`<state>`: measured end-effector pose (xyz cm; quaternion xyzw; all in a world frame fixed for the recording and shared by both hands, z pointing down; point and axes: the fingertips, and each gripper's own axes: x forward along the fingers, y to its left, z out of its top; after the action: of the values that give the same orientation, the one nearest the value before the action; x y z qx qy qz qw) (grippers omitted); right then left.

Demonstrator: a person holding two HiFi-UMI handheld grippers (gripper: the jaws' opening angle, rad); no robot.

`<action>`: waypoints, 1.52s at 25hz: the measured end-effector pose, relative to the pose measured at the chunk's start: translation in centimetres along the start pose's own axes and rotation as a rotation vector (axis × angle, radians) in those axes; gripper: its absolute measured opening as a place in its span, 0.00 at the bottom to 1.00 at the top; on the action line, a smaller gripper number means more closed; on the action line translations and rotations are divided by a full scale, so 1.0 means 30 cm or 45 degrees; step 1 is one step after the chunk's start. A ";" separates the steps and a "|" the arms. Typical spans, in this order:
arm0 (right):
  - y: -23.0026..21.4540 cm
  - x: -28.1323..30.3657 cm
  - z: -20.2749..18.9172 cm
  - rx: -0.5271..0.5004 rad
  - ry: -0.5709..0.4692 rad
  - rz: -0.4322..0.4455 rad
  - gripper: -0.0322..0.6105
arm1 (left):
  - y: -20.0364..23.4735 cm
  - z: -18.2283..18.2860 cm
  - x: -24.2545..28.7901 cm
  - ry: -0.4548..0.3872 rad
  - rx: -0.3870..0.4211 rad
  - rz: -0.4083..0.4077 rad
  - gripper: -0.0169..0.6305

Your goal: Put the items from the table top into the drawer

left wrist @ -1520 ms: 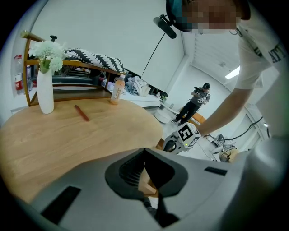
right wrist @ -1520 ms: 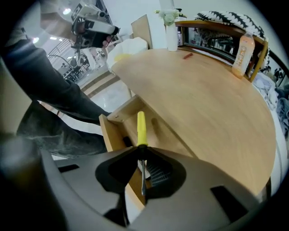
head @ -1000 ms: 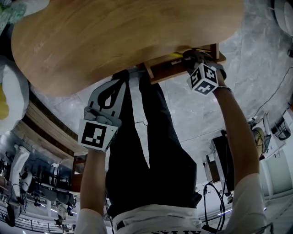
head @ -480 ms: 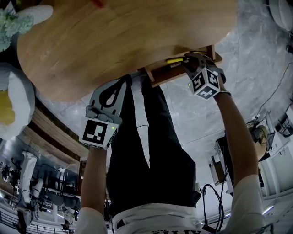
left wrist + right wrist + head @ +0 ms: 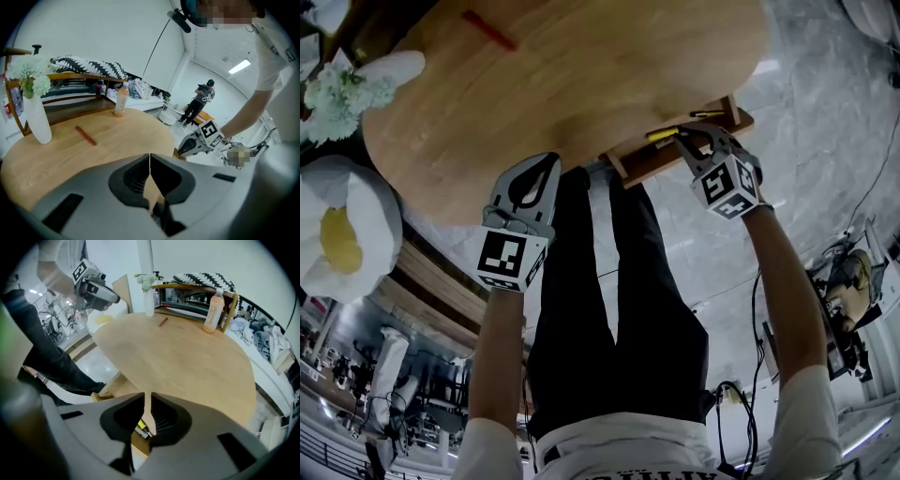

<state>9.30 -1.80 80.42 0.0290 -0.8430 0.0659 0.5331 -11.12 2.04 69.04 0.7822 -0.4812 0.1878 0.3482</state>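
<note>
A red pen (image 5: pixel 487 30) lies on the round wooden table (image 5: pixel 581 75), far from both grippers; it also shows in the left gripper view (image 5: pixel 86 135). The open drawer (image 5: pixel 637 167) juts out under the table's near right edge and holds a yellow pen (image 5: pixel 661 134) and a dark pen (image 5: pixel 705 113). My right gripper (image 5: pixel 686 136) hovers just above the drawer. Its jaws have just been closing and stand a narrow slit apart with nothing between them. The yellow pen (image 5: pixel 140 429) lies below them. My left gripper (image 5: pixel 546 161) is shut and empty at the table's near edge.
A peach-coloured bottle (image 5: pixel 213 310) and a white vase of flowers (image 5: pixel 149 296) stand at the table's far side. A white cushioned seat (image 5: pixel 342 230) is left of the table. The person's dark-trousered legs (image 5: pixel 609 309) stand between the grippers. Another person (image 5: pixel 202 101) stands far off.
My right gripper has let go of the yellow pen in the drawer and lifted clear of it. My left gripper has shifted toward the table edge.
</note>
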 end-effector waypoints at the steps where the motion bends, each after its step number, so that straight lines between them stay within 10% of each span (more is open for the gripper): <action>1: -0.006 -0.012 0.013 0.023 -0.023 -0.017 0.13 | 0.012 0.003 0.009 0.002 -0.035 -0.005 0.06; 5: -0.004 -0.055 0.054 0.081 -0.091 -0.061 0.11 | 0.061 0.012 0.033 0.008 -0.151 -0.019 0.06; 29: 0.002 -0.100 0.223 0.627 -0.432 -0.122 0.08 | 0.394 0.060 0.221 0.165 -0.106 0.252 0.14; 38: 0.033 -0.083 0.319 0.728 -0.508 -0.086 0.08 | 0.600 0.037 0.322 0.267 -0.355 0.451 0.20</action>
<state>1.68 -2.23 74.05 0.2175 -0.8765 0.2747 0.3300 -22.58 -10.08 80.90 0.6061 -0.5934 0.2580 0.4625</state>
